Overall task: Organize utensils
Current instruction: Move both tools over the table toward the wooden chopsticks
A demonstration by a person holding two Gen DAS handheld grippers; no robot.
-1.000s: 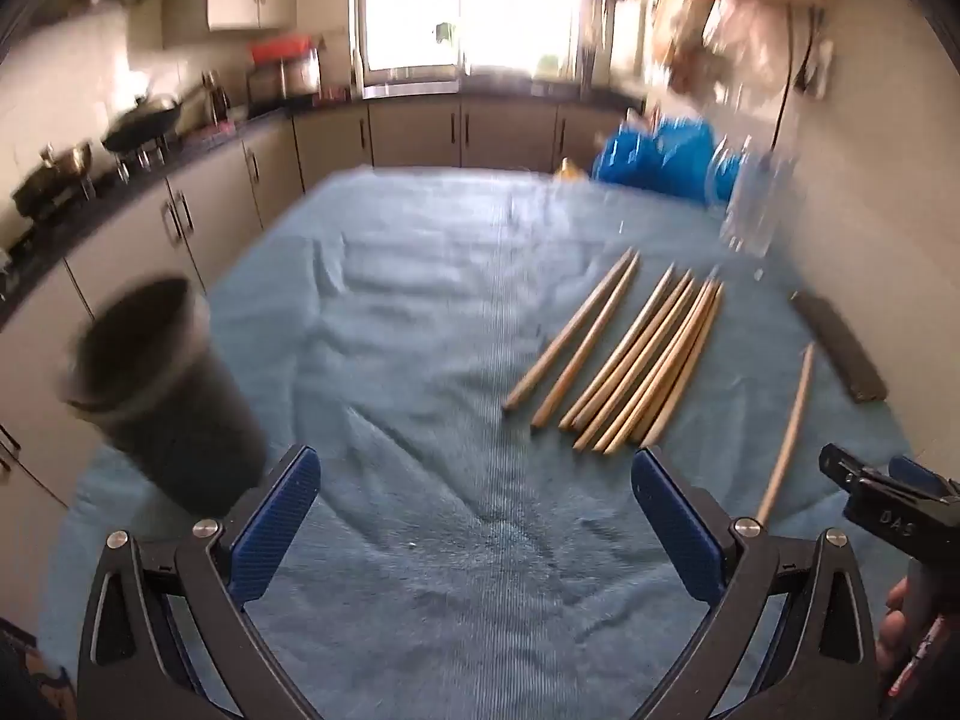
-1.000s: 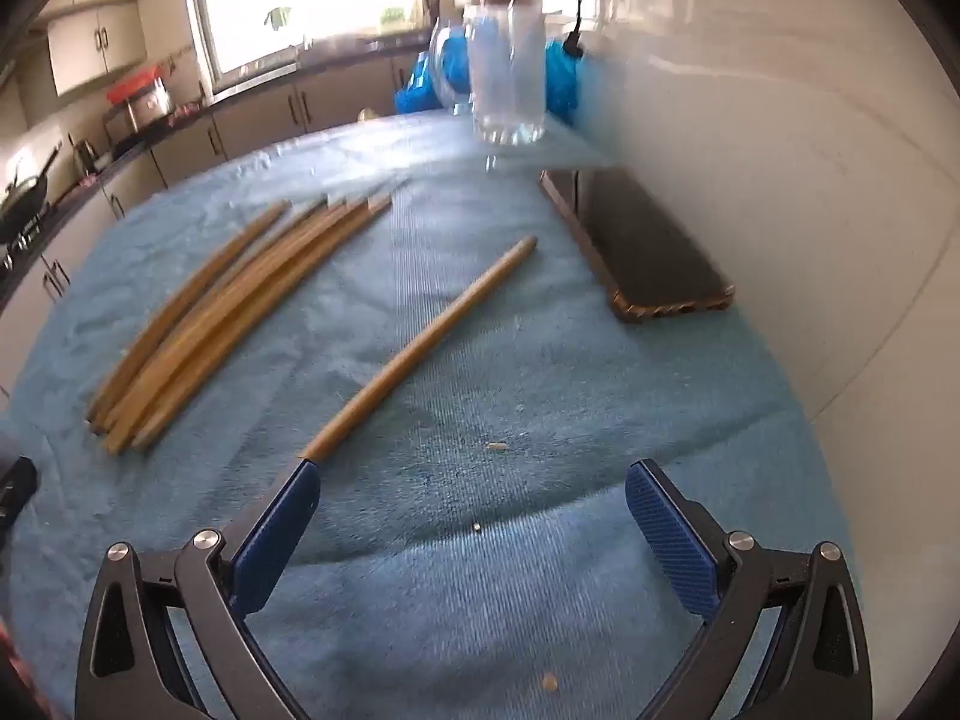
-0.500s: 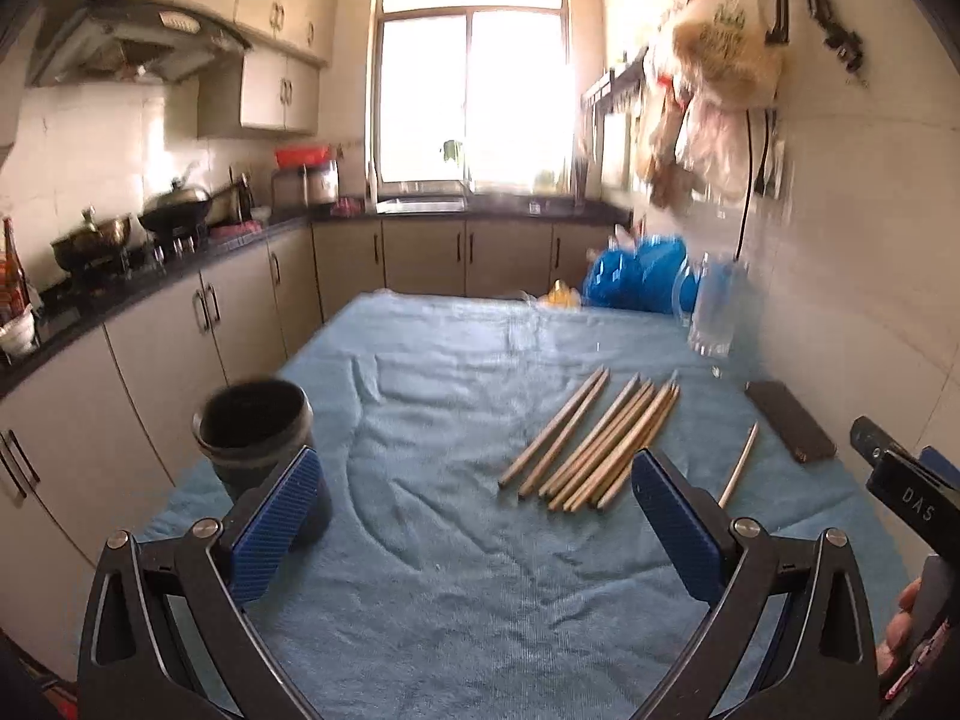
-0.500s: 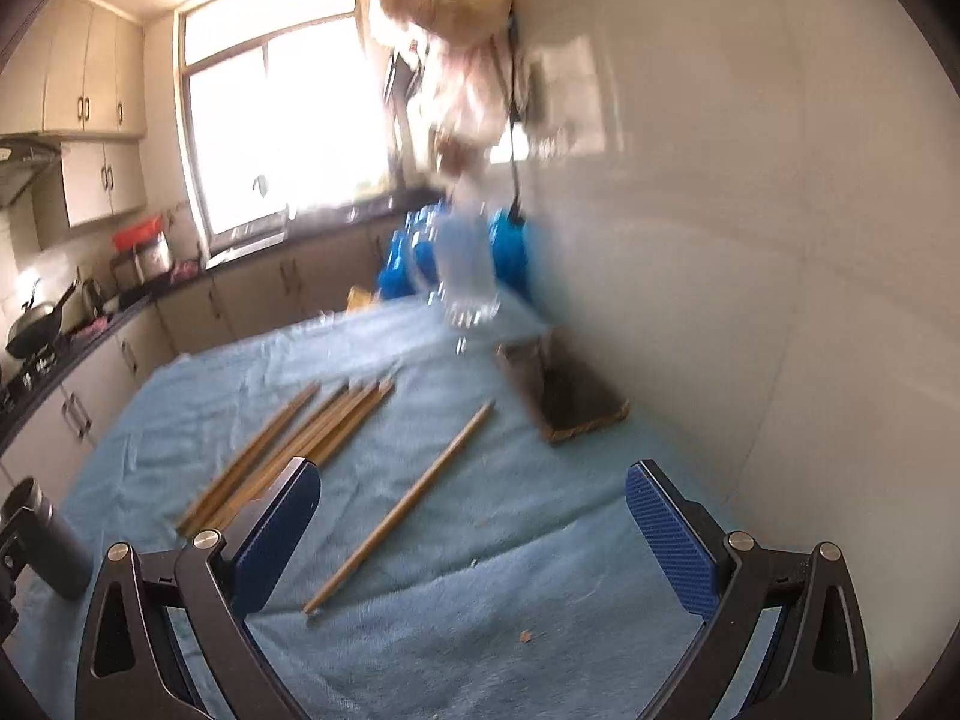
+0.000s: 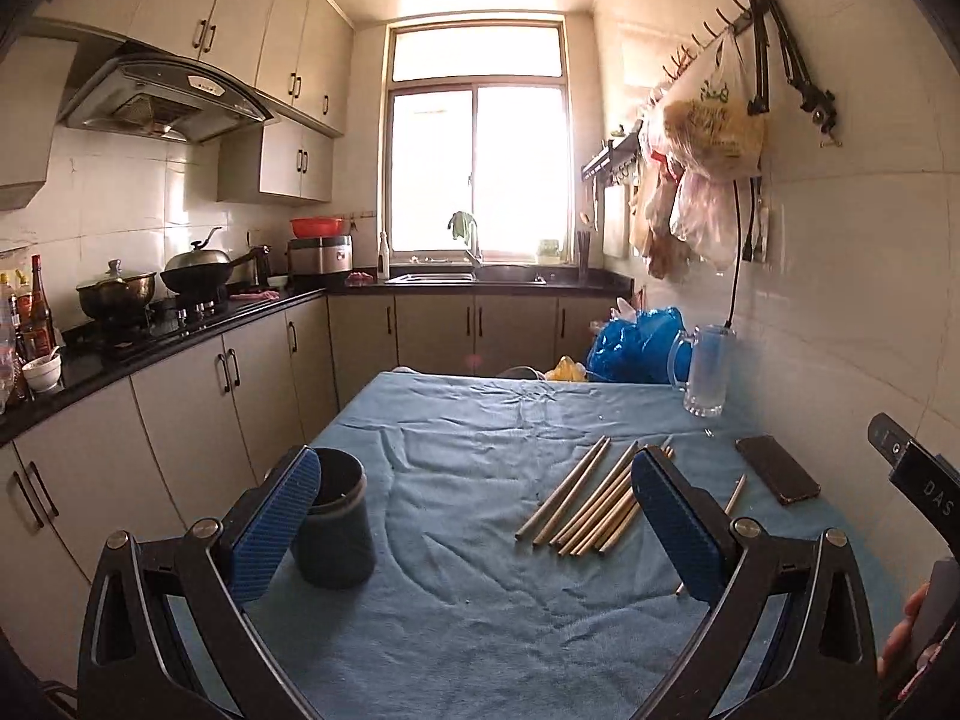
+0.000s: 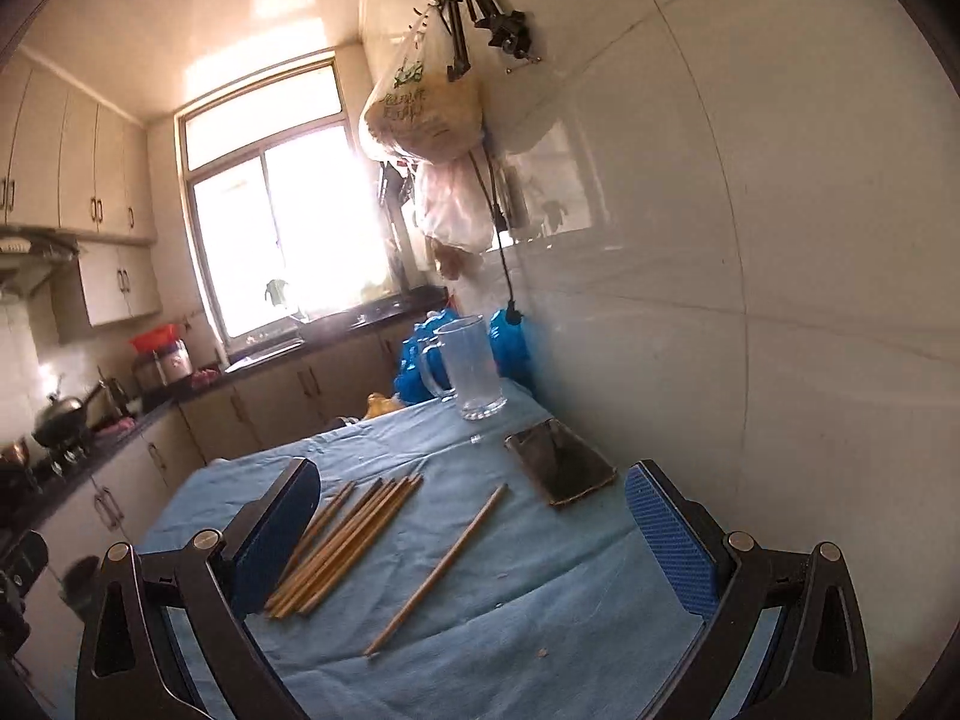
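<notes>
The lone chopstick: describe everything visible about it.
The lone chopstick is a slim, straight stick, light brown and wood-like, tapering slightly toward its far end. It lies flat on the blue cloth, slanted from near left to far right. It sits apart from the chopstick bundle to its left and short of the phone. Nothing but the cloth touches it; both claws are open and off it.

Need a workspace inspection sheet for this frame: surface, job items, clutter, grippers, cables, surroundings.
Surface: table under blue cloth, wrinkled, a few crumbs.
Job's things: chopstick bundle lying flat; single chopstick apart, right of it; dark cup upright, left.
Clutter: phone, glass mug, blue bags.
Grippers: left gripper open, empty; right gripper open, empty.
Cables: black cord hanging on wall.
Surroundings: kitchen counter, stove, window.
</notes>
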